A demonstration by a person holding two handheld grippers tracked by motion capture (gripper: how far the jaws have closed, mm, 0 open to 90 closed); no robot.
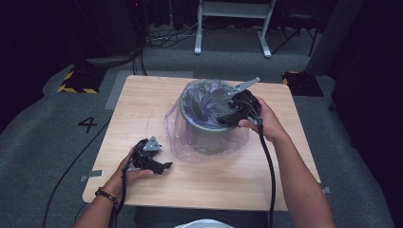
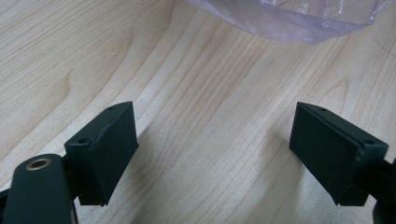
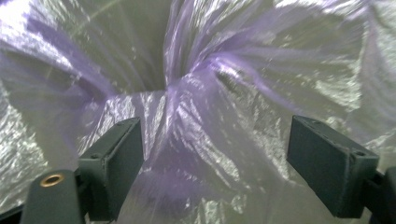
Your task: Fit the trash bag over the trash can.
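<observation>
A: Nearest us, what is the left gripper (image 1: 161, 167) doing?

B: It lies low on the table (image 1: 142, 95), jaws spread wide with only bare wood between them. The edge of the purple bag (image 2: 299, 21) is cut off at the top of its own view.

A: And the right gripper (image 1: 227, 117)?

B: It is at the near rim of the grey bin (image 1: 209, 127) in the table's middle, pointing inside. Its jaws stand wide, and crumpled bag (image 3: 210, 93) film lies between them; I cannot tell whether the pads touch it.

A: The bin's inside?

B: Hidden by the film.
</observation>
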